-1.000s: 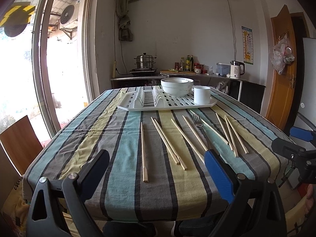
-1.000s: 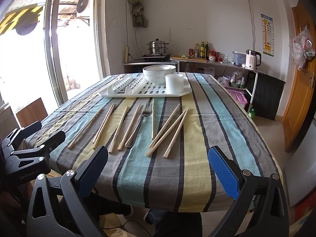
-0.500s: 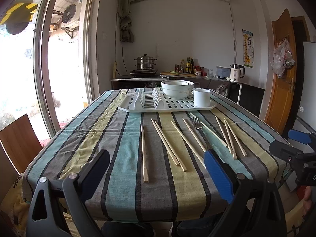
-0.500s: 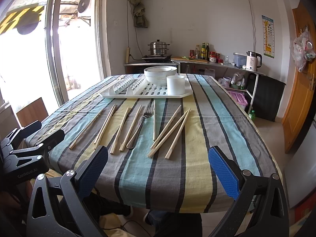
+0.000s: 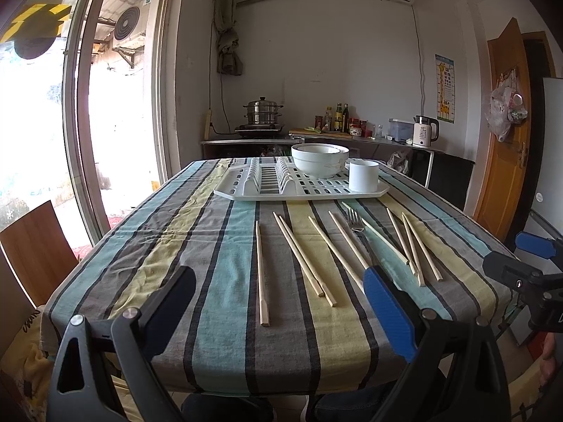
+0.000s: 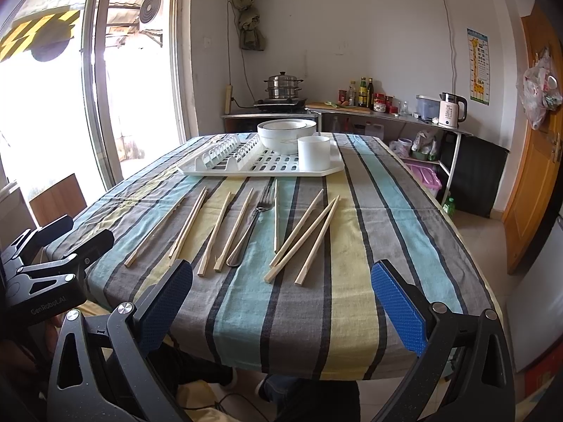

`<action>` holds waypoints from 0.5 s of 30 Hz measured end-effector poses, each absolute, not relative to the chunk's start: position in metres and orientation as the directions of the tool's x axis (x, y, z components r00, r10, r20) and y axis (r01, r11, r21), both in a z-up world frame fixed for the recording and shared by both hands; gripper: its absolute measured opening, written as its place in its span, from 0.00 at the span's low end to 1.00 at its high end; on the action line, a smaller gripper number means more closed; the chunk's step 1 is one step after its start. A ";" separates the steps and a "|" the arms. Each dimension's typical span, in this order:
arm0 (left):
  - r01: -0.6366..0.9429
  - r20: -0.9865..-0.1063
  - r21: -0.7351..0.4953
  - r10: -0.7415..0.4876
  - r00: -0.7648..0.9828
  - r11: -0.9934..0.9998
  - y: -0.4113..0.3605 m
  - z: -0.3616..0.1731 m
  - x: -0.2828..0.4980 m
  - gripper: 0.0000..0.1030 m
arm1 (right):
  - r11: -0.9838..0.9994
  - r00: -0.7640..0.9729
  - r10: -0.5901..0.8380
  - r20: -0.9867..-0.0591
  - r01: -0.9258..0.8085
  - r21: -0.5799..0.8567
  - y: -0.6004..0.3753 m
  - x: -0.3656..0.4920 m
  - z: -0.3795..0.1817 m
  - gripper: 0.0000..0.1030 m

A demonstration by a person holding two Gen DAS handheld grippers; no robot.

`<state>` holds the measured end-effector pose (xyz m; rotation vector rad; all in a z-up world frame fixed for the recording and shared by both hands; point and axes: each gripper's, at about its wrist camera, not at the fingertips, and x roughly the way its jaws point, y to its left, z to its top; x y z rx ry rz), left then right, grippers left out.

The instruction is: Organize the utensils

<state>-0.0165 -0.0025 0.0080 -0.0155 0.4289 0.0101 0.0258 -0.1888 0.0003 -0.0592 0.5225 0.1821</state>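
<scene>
A: Nearest, what are the grippers doing?

B: The left gripper (image 5: pixel 278 302) and right gripper (image 6: pixel 281 299) both hover at the bench (image 6: pixel 404 218) near edge, fingers spread, holding nothing.

A: Beyond them?

B: Chopsticks (image 6: pixel 302 234) and a fork (image 6: pixel 251 227) lie lengthwise, near-to-far, ahead of both. Farthest, the white cup (image 6: pixel 314 153) stands on the drying rack (image 6: pixel 218 170).

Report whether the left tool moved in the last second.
Yes, slightly: the kettle and dish rack sit lower in its view, so the left tool tipped upward.
</scene>
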 end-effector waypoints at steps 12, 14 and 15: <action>-0.003 -0.418 -0.006 0.001 0.908 1.000 -0.005 0.008 -0.017 0.95 | 0.982 0.850 0.158 -0.502 -0.189 -0.010 -0.189 0.026 0.000 0.99; -0.005 -0.419 -0.005 0.002 0.908 1.000 -0.005 0.008 -0.016 0.95 | 0.982 0.850 0.160 -0.502 -0.189 -0.007 -0.189 0.026 0.000 0.99; -0.004 -0.420 -0.007 0.001 0.908 1.000 -0.005 0.008 -0.016 0.95 | 0.982 0.850 0.160 -0.502 -0.189 -0.008 -0.189 0.026 0.000 0.99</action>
